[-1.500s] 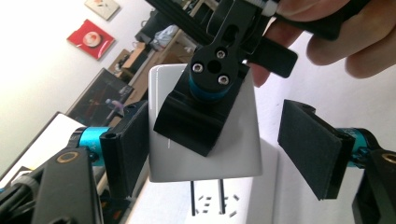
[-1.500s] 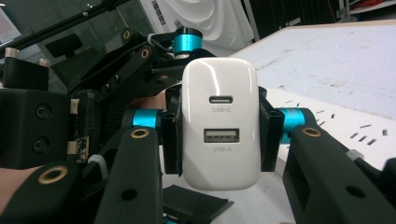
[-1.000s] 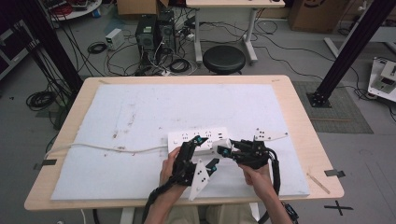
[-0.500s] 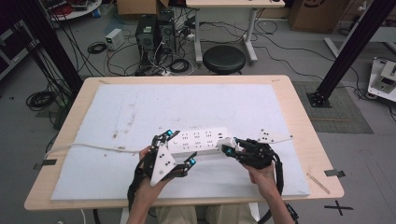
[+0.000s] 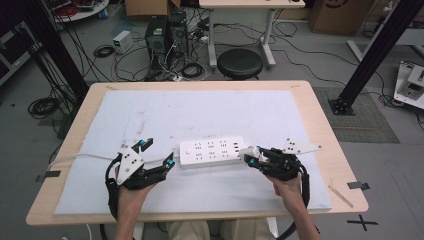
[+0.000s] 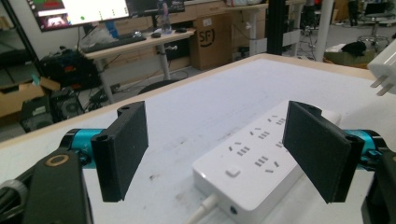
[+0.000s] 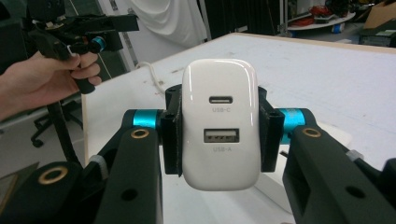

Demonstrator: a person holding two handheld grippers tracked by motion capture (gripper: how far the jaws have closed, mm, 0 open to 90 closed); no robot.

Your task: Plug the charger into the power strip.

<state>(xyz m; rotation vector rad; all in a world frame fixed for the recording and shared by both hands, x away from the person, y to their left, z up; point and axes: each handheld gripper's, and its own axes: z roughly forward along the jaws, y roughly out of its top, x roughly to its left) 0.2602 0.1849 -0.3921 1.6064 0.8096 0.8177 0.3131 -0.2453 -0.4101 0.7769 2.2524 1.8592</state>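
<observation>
A white power strip [image 5: 212, 151] lies flat on the white mat, its cable [image 5: 85, 157] running off to the left. My right gripper [image 5: 251, 158] sits at the strip's right end, shut on a white USB charger [image 5: 248, 152]. In the right gripper view the charger [image 7: 219, 123] is clamped between the two pads [image 7: 172, 135], port face toward the camera. My left gripper [image 5: 157, 152] hovers open just left of the strip. In the left gripper view the strip [image 6: 254, 158] lies beyond the wide-apart jaws, and the charger's prongs [image 6: 380, 86] show at the far right.
The white mat [image 5: 200, 110] covers most of the wooden table [image 5: 320, 115]. Behind the table stand a black stool [image 5: 240, 62], computer cases and loose cables on the floor. A black post [image 5: 367, 55] rises at the right.
My left gripper has slid left, from over the strip's front edge to beside its left end, jaws still open. The right gripper has kept still with the charger.
</observation>
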